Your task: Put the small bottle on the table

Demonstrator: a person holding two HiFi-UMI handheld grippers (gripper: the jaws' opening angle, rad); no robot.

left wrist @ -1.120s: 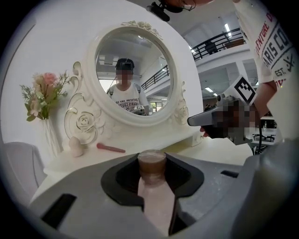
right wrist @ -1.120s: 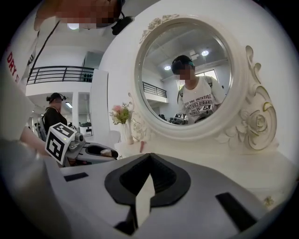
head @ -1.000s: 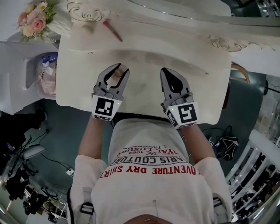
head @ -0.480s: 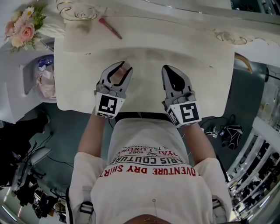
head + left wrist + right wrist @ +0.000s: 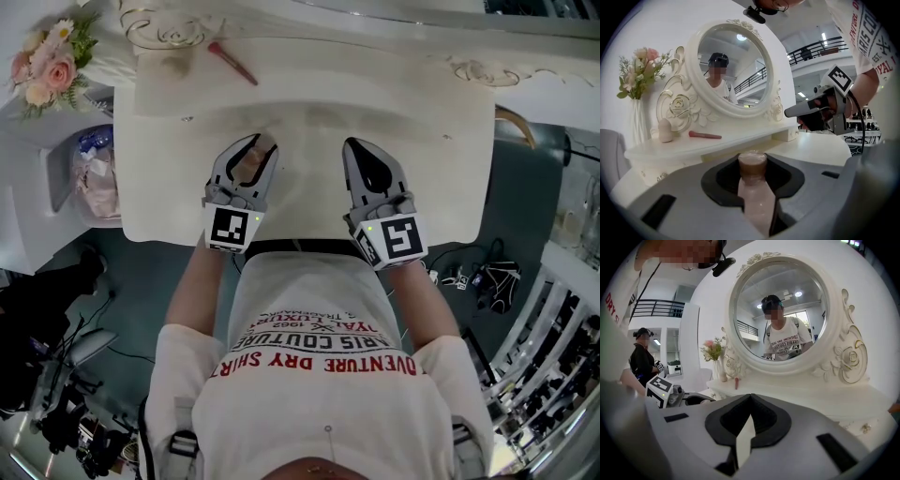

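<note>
A small pinkish bottle with a brownish cap sits between the fingers of my left gripper, which is shut on it above the white dressing table. In the left gripper view the bottle points forward along the jaws of the left gripper, cap toward the mirror. My right gripper hovers beside it over the table's front half, shut, with nothing between its fingers. In the right gripper view the jaws of the right gripper meet with only a thin slit.
A pink brush lies on the raised back shelf, and a beige sponge egg stands near it. The round mirror rises behind the shelf. A vase of flowers is at the far left. A bin sits left of the table.
The head view has shifted slightly. Both grippers stay side by side over the table, and the bottle stays in the left one.
</note>
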